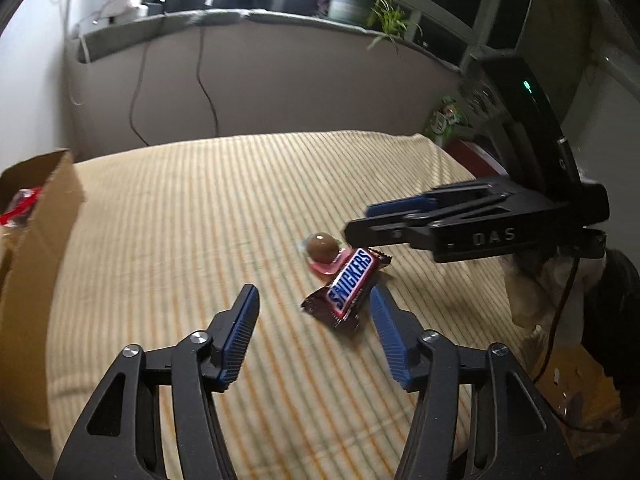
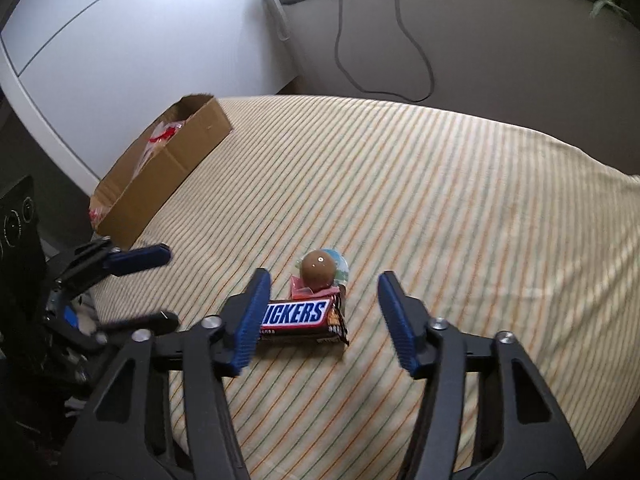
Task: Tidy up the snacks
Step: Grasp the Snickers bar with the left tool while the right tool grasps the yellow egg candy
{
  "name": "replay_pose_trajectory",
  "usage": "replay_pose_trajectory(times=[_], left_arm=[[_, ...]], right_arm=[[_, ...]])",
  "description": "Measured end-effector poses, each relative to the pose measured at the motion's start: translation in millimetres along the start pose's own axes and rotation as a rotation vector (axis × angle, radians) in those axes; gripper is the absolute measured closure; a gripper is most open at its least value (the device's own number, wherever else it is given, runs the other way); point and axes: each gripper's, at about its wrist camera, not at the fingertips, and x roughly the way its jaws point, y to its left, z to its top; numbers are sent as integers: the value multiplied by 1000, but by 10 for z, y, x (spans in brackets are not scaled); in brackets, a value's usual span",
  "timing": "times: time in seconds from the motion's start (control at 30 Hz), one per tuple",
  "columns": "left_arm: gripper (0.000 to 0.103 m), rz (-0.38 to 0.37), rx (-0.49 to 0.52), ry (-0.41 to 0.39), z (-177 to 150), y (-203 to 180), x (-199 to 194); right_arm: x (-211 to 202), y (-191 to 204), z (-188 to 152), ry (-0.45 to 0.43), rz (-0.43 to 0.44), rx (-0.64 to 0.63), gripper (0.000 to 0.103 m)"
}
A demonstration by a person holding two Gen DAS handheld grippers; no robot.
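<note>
A Snickers bar (image 1: 347, 287) lies on the striped cloth, also in the right wrist view (image 2: 301, 319). A brown chocolate ball in a pink-and-clear pack (image 1: 322, 253) touches its far end, also in the right wrist view (image 2: 318, 275). My left gripper (image 1: 314, 305) is open and empty, just short of the bar. My right gripper (image 2: 324, 286) is open and empty above both snacks; it comes in from the right in the left wrist view (image 1: 360, 222). The left gripper shows at the left of the right wrist view (image 2: 166, 286). A cardboard box (image 2: 168, 168) with red-wrapped snacks stands at the left.
The striped cloth (image 1: 200, 220) covers the table. The box also shows at the left edge of the left wrist view (image 1: 36, 264). Behind are a wall with hanging cables (image 1: 204, 80), a ledge with a potted plant (image 1: 352, 4), and a white cabinet (image 2: 120, 40).
</note>
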Motion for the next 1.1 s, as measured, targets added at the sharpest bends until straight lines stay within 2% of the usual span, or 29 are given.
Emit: replay_pose_trajectory(times=[0.1, 0.3, 0.63, 1.1], left_arm=[[50, -10, 1, 23, 36, 13, 115], [51, -21, 31, 52, 61, -14, 256], [51, -38, 86, 88, 123, -94, 547], [51, -73, 156, 123, 215, -269, 883]], right_arm=[[113, 26, 36, 38, 0, -38, 63], [354, 109, 75, 110, -35, -120, 71], [480, 114, 112, 144, -86, -192, 72], [485, -183, 317, 140, -83, -140, 72]])
